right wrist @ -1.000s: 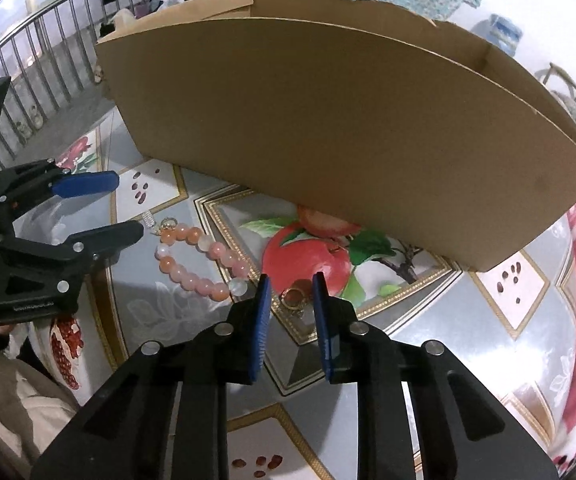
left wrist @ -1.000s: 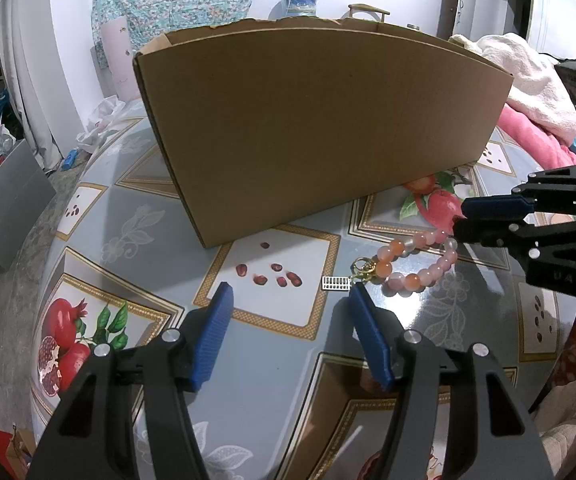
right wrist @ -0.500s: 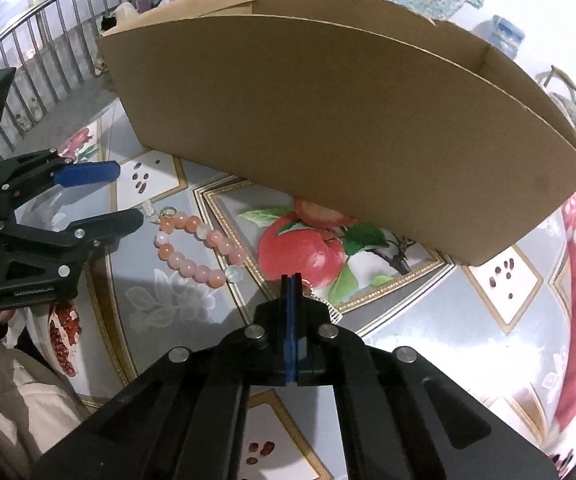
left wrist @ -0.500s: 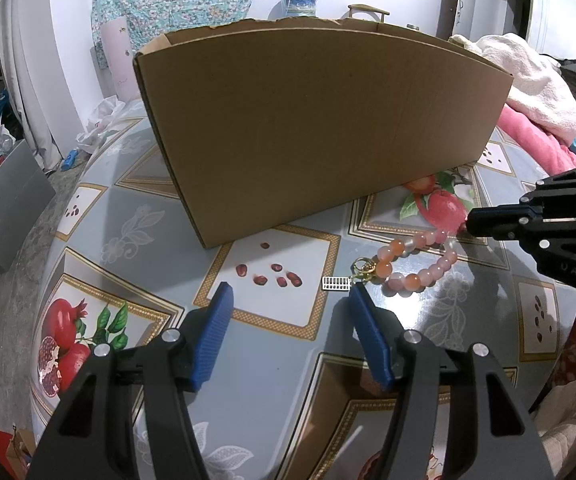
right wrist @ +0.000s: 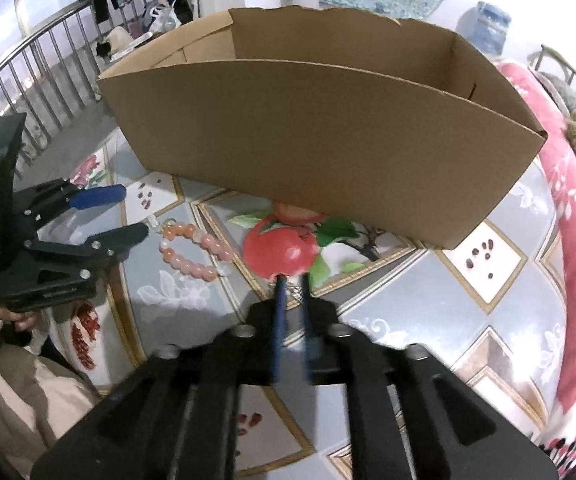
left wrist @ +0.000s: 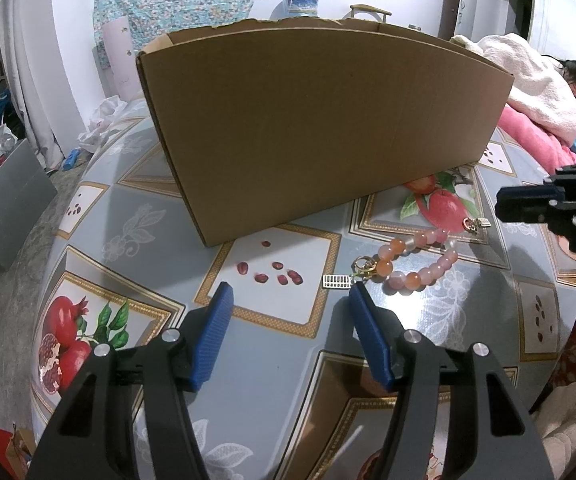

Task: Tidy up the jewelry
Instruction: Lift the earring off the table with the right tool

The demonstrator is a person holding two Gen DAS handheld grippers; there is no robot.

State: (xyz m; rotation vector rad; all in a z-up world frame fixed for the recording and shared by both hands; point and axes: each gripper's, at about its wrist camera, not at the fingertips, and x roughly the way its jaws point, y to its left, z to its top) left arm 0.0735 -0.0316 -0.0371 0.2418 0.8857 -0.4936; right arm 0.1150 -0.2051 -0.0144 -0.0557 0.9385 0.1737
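A pink and orange bead bracelet [left wrist: 416,258] with a gold clasp lies on the patterned tablecloth in front of an open cardboard box [left wrist: 320,120]. My left gripper [left wrist: 288,300] is open and empty, its right fingertip just beside the clasp. My right gripper [right wrist: 292,286] is shut on a small gold ring with a tag [left wrist: 475,224] and holds it above the table, right of the bracelet [right wrist: 191,248]. The box [right wrist: 320,136] stands just behind it; its inside looks empty where visible. The left gripper also shows in the right wrist view [right wrist: 127,216].
Pink and white blankets [left wrist: 528,112] are piled at the right of the table. A metal railing [right wrist: 27,92] runs behind the box on the left of the right wrist view. A grey board [left wrist: 7,200] leans on the floor to the left.
My right gripper closed on the small gold ring and lifted it off the table toward the box. My left gripper stayed open and still beside the bracelet.
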